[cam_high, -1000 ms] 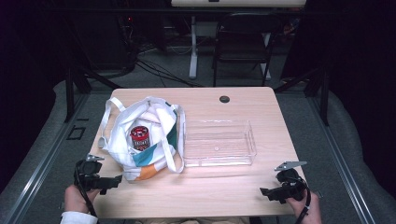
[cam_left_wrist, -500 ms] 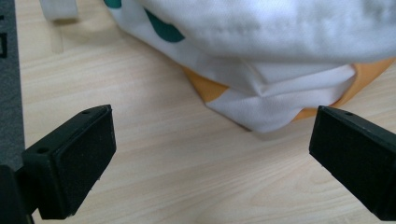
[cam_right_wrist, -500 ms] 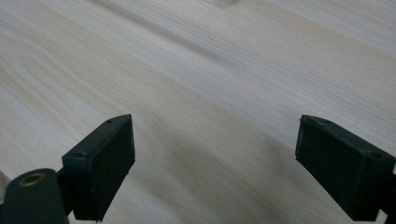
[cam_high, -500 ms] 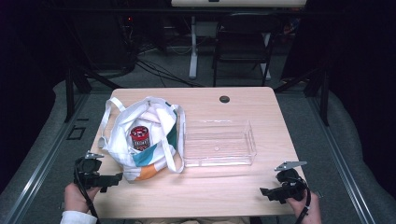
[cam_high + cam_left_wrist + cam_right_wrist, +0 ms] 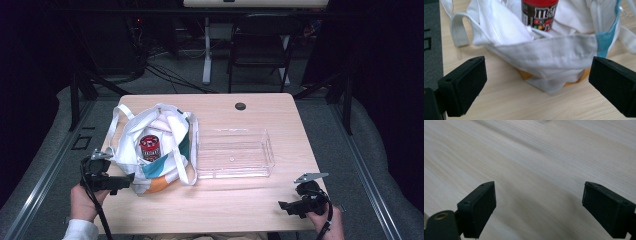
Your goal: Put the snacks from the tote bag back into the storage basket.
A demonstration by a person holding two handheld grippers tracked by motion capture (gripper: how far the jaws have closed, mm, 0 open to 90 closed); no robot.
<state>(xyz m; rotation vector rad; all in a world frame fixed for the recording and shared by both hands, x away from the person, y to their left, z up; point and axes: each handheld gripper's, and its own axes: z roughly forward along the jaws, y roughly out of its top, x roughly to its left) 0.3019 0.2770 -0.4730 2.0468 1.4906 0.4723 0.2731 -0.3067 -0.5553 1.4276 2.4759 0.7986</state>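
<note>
1 bag [image 5: 150, 150], 1 jar [image 5: 149, 147], 1 tray [image 5: 235, 159].

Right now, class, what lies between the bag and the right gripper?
In the high view, the clear tray and bare table separate bag from right gripper.

The table [image 5: 215, 210] carries a cloth bag [image 5: 165, 130] on its left half, at about 9 o'clock from the table centre. A jar [image 5: 149, 148] stands upright inside the bag, within its open mouth. A tray [image 5: 235, 172] lies just beside the bag, at 3 o'clock from it, touching or nearly touching one bag strap. A round grommet [image 5: 240, 106] sits in the table top at 12 o'clock from the tray, near the far edge. The left tool [image 5: 131, 178] lies at 7 o'clock from the bag, close to its near corner. The right tool [image 5: 282, 206] rests at 5 o'clock from the tray, well apart from it, near the near-right table corner. A chair [image 5: 260, 50] stands on the floor beyond the table, at 12 o'clock.
</note>
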